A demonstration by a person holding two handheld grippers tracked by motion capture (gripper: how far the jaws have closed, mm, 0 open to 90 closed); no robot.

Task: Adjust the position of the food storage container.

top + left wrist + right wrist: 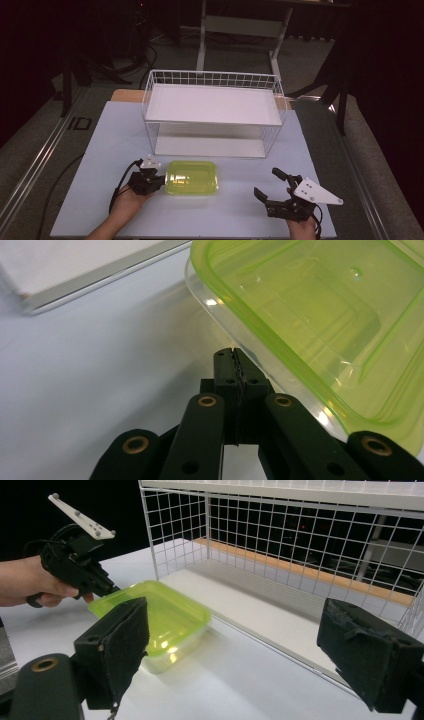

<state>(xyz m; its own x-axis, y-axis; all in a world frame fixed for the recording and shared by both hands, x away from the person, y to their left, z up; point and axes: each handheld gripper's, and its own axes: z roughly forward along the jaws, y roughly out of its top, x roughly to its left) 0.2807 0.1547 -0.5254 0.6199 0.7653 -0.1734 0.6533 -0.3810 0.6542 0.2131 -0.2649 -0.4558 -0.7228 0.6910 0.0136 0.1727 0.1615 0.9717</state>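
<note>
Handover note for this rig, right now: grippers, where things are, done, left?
Left hand-held gripper: jaws shut, tips at the near left rim of the translucent green plastic container; whether they pinch the rim is unclear.
Right hand-held gripper: open, holding nothing, right of the container.
Container sits on the pale blue table, in front of the white wire rack.
Done: left gripper brought to the container.
Left, probably: moving the container, perhaps to the rack.
</note>
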